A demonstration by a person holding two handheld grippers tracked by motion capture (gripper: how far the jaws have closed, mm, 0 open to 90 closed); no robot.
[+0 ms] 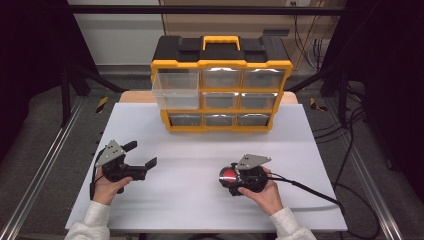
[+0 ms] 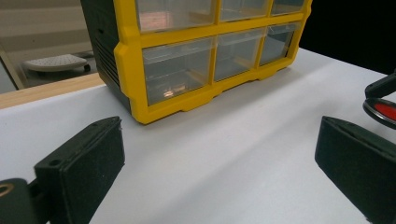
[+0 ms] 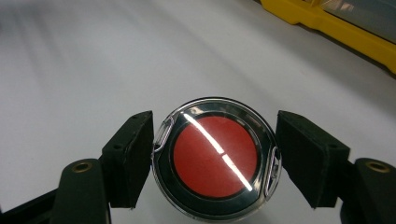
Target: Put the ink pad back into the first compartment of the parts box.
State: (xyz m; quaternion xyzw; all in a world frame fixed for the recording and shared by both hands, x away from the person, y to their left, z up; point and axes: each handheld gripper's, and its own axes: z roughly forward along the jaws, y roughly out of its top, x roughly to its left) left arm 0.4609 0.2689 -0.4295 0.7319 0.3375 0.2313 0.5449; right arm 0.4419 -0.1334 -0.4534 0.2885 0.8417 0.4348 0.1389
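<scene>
I am looking down on a white table [image 1: 200, 200] from the high view. At its far edge, a yellow and black drawer cabinet [image 1: 221, 82] is standing with three rows of three clear drawers and a yellow carry handle [image 1: 221, 41] on its black top. The top left drawer [image 1: 175, 82] is sticking out toward me, while the others are sitting flush.

On the near left, the person's left hand [image 1: 106, 186] is holding the left gripper [image 1: 141, 154] just above the table. Its jaws are spread wide with nothing between them, and they are pointing right and slightly toward the cabinet. In the left gripper view, the two black pads are sitting far apart over bare table, with the cabinet's lower drawers beyond them.

On the near right, the person's right hand [image 1: 263, 192] is holding the right gripper [image 1: 227, 176], which is pointing left toward the middle of the table. Between its jaws is sitting a round red disc in a clear case [image 3: 216, 157] with a black ring around the red. In the right gripper view, the left pad is touching the case's rim and the right pad is right at the opposite rim, so the jaws are closed to about the case's width. I cannot tell whether the case is resting on the table or lifted off it. A black cable [image 1: 310, 191] is trailing from this gripper off to the right.
</scene>
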